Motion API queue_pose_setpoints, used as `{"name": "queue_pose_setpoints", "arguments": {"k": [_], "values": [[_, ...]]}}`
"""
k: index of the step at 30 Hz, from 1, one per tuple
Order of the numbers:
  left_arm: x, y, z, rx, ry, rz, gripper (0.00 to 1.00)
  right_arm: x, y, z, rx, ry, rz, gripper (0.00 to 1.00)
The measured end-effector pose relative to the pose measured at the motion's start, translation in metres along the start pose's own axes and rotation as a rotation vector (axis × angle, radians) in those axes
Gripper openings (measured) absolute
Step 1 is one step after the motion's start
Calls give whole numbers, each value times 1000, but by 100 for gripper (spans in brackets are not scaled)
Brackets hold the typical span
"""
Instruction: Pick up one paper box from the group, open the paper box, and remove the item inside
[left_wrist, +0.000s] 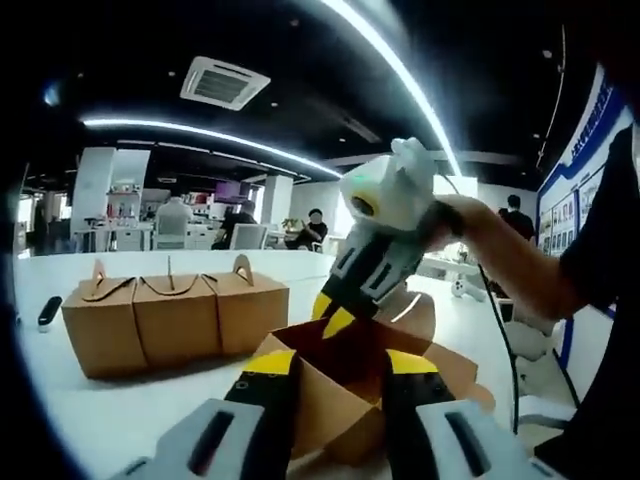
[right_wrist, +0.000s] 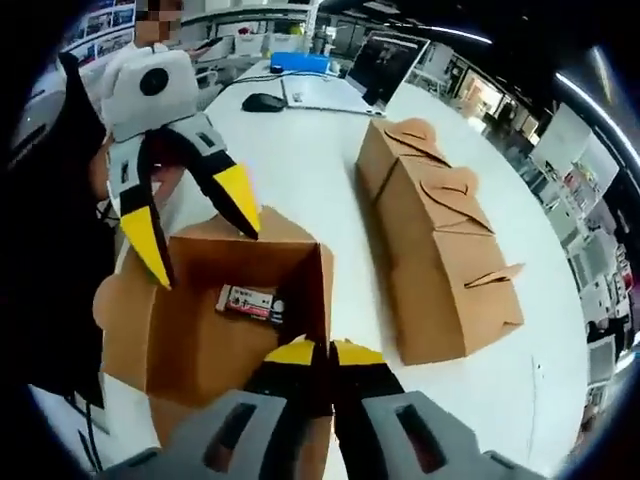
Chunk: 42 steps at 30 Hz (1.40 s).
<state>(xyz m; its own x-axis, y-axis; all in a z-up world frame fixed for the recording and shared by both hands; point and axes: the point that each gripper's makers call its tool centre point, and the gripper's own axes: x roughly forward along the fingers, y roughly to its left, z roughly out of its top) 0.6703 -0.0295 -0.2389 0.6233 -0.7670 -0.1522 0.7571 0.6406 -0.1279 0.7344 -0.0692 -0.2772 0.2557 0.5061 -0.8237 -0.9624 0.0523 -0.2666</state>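
Note:
An open brown paper box stands on the white table, flaps spread. On its floor lies a small flat labelled item. My right gripper is shut on the box's near wall, pinching its top edge. My left gripper is open at the box's opposite corner, its yellow fingertips spread over the rim. In the left gripper view, my left gripper straddles a corner of the open box, and the right gripper dips into it from above. Three closed boxes stand in a row beside it.
The row of closed boxes sits to the left in the left gripper view, with a dark object beyond it. A mouse and a laptop lie at the table's far end. People sit in the background.

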Motion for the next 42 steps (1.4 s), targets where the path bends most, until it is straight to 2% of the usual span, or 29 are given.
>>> {"name": "queue_pose_setpoints", "arguments": {"k": [1,2,5,9,13,14,15,17,19,20,22,25,28,29,31,34,39,42], "values": [[0,0,0,4,4,-1,34,0,0,-1,-28,-1,-21,9],[1,0,0,11,7,-2,34,-2,-4,3,-23,-26,-69,13],[1,0,0,15,19,-1,34,-18,-18,16,-89,-112,-224,26],[1,0,0,22,28,2,34,-63,-28,34,40,-334,-396,28],[1,0,0,20,23,7,34,-102,-27,41,126,-523,-496,28],[1,0,0,16,21,9,34,-109,-22,45,140,-583,-494,28],[1,0,0,15,19,10,34,-118,-14,53,127,-672,-485,28],[1,1,0,13,12,11,34,-127,6,63,196,-831,-399,27],[0,1,1,11,7,10,34,-132,17,65,284,-927,-344,27],[0,1,1,9,6,11,34,-132,20,63,318,-948,-335,27],[0,1,1,5,3,17,34,-127,24,54,363,-945,-324,27],[0,2,0,-8,-5,22,34,-122,26,42,373,-920,-340,26],[0,3,0,-17,-12,20,34,-121,28,41,361,-902,-308,26],[0,3,0,-15,-10,18,34,-120,30,42,324,-876,-294,26],[0,3,1,-12,-1,16,34,-120,25,42,271,-834,-312,26],[0,3,0,-11,3,13,34,-114,21,43,228,-779,-293,26],[-1,3,0,-15,-1,15,34,-91,23,44,85,-588,-245,26],[0,2,1,-2,21,20,34,-81,27,50,59,-548,-197,26]]}}
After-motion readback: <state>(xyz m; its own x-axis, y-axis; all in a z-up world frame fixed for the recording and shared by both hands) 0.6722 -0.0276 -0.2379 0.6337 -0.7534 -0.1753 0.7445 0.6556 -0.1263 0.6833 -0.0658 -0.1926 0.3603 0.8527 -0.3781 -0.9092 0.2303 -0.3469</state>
